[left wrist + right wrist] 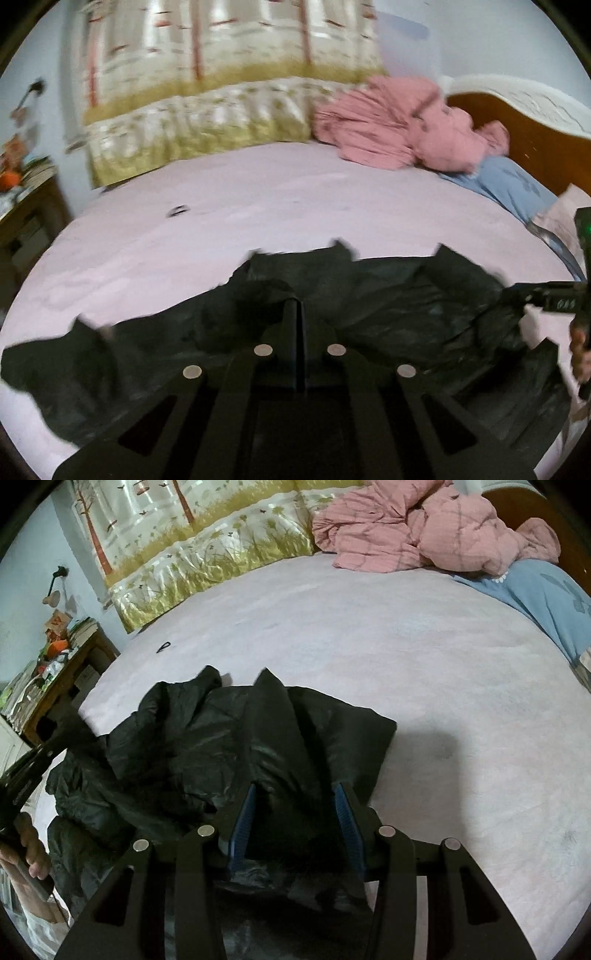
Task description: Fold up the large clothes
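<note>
A black jacket (236, 746) of shiny, crinkled cloth lies bunched on the near part of the bed (424, 672), which is covered by a pale pink sheet. In the left wrist view the same garment (388, 295) spreads wide across the lower frame.

The left tongs (297, 306) have their two fingers pressed together, with a fold of the black cloth lying right at their tips; whether cloth is pinched between them I cannot tell. The right tongs (295, 797) stand apart, blue pads showing, with a raised ridge of the jacket lying in the gap between the fingers.

At the far side of the bed a rumpled pink quilt (436, 524) sits next to a blue pillow (546, 598). A padded panel printed with trees and grass (207, 550) runs along the wall. Left of the bed stands a wooden nightstand (70, 679), its top crowded with small items too unclear to name.
</note>
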